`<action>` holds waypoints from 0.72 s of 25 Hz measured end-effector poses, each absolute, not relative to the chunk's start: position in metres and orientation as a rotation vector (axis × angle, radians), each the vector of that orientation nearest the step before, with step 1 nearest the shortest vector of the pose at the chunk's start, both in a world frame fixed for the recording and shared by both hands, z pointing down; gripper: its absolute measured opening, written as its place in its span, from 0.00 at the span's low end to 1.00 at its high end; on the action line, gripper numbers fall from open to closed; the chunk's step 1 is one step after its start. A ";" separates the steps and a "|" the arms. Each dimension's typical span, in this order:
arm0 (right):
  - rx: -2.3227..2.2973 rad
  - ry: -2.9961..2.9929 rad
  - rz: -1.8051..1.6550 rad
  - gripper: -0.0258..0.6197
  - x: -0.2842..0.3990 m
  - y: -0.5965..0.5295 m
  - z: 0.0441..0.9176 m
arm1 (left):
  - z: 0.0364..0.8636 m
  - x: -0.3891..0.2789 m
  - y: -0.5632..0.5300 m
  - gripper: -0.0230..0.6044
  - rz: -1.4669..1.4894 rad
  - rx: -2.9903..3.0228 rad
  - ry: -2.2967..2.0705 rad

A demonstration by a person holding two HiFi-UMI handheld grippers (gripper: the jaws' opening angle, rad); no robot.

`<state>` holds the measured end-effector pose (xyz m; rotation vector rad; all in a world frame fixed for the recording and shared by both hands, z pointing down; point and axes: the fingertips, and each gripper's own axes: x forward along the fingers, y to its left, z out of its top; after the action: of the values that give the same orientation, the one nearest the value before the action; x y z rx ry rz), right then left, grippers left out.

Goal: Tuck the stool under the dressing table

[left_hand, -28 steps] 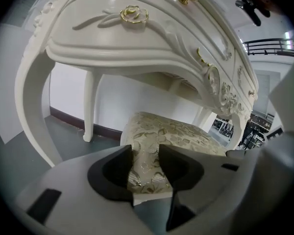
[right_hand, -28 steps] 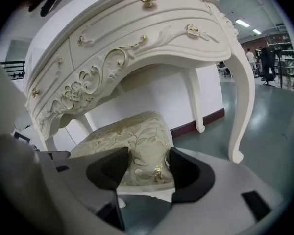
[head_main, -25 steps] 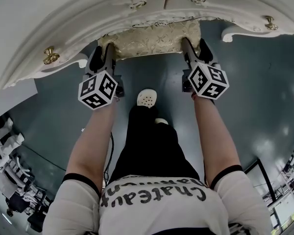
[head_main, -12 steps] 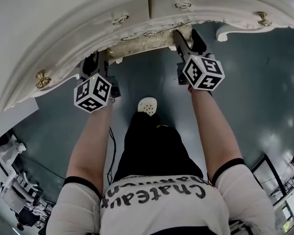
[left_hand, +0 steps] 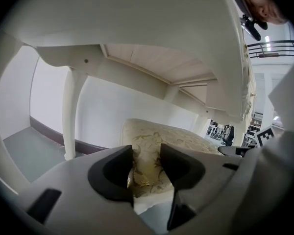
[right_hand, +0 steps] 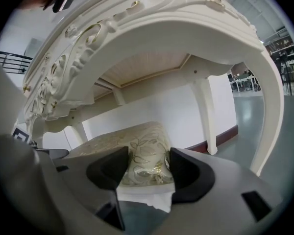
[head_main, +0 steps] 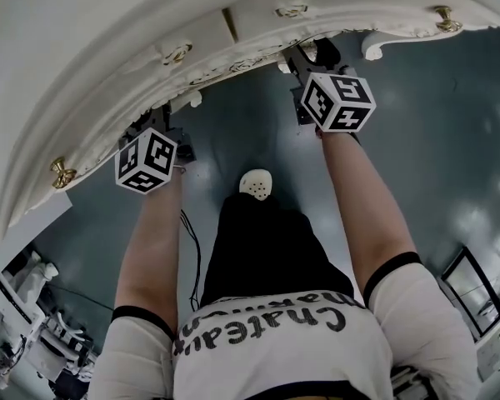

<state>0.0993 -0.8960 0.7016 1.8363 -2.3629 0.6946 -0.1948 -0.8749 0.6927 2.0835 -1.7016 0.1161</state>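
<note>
**Person.** Standing, seen from above, with both forearms stretched forward. One pale shoe (head_main: 256, 184) is on the grey floor (head_main: 433, 140) between the arms.

**Left tongs** (left_hand: 146, 163). Jaws partly closed, clamped on the near left corner of the stool (left_hand: 181, 143). The brocade cushion fills the gap between the pads.

**Right tongs** (right_hand: 144, 168). Jaws likewise partly closed, gripping the stool's near right corner, with the cushion's edge and the white frame below it between the pads.

**Stool.** Gold-patterned cushion on a white base. Its long axis runs side to side from one tongs to the other, parallel to the front of the dressing table (head_main: 108, 48). Its short axis points away from the person towards the wall (left_hand: 108, 111). It sits in the kneehole beneath the table's top, and from above it is almost wholly covered by the carved front edge.

**Room for moving.**
- There is a clear gap between the cushion and the table's underside.
- Open floor lies on the left up to a rear leg (left_hand: 69, 116).
- Open floor lies on the right up to another rear leg (right_hand: 206, 116).
- The curved front leg (right_hand: 272, 106) stands further out.
- The gap between the stool's far edge and the wall cannot be judged.
</note>
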 end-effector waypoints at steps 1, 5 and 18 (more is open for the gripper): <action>1.840 -2.372 0.683 0.47 0.099 -0.899 0.701 | 0.693 -0.195 -0.877 0.33 0.110 2.092 -1.703; 1.853 -2.402 0.642 0.47 0.099 -0.907 0.700 | 0.692 -0.195 -0.881 0.33 0.097 2.109 -1.730; 1.760 -2.471 0.684 0.47 0.101 -0.923 0.702 | 0.692 -0.194 -0.887 0.34 0.068 2.080 -1.725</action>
<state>0.1013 -0.9229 0.7019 1.7604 -2.4706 0.6842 -0.1941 -0.8872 0.6917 2.0804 -1.7251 0.0682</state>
